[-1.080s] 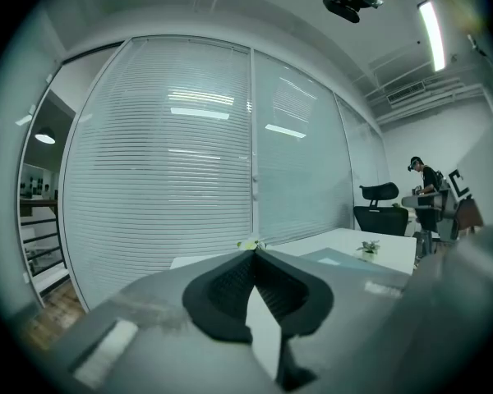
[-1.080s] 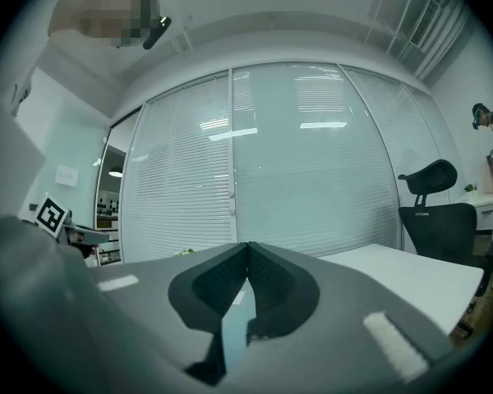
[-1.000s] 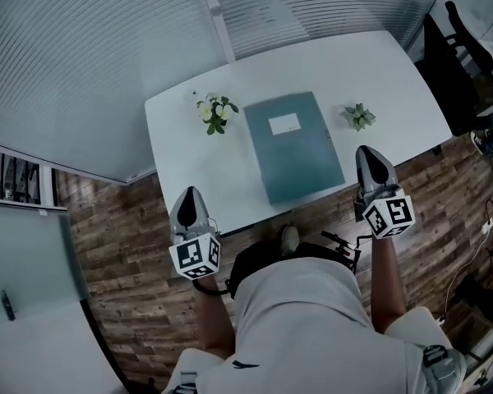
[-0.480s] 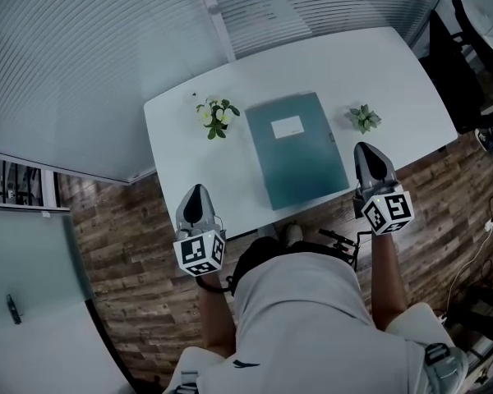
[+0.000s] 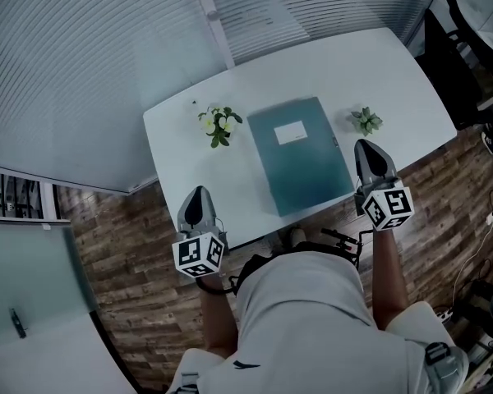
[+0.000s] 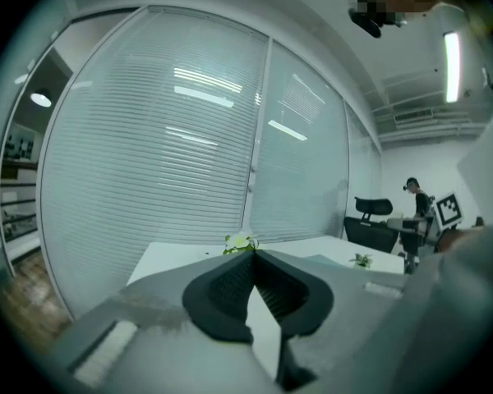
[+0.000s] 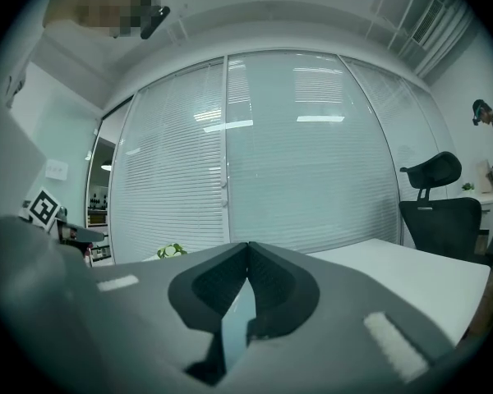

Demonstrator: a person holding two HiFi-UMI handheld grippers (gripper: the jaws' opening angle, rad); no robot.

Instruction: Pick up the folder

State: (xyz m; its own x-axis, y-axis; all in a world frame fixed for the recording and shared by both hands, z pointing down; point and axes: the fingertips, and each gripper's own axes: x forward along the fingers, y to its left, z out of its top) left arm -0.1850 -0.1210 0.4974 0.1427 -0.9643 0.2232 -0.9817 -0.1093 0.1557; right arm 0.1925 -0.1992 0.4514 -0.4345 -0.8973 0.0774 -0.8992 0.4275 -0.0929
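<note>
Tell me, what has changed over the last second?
Hardly anything. The left gripper and right gripper shifted only slightly; both stay shut and empty by the table's near edge. The folder lies untouched between the two plants.

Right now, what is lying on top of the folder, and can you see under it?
Only a white label sits on the folder. It lies flat on the white table, so anything beneath it is covered.
</note>
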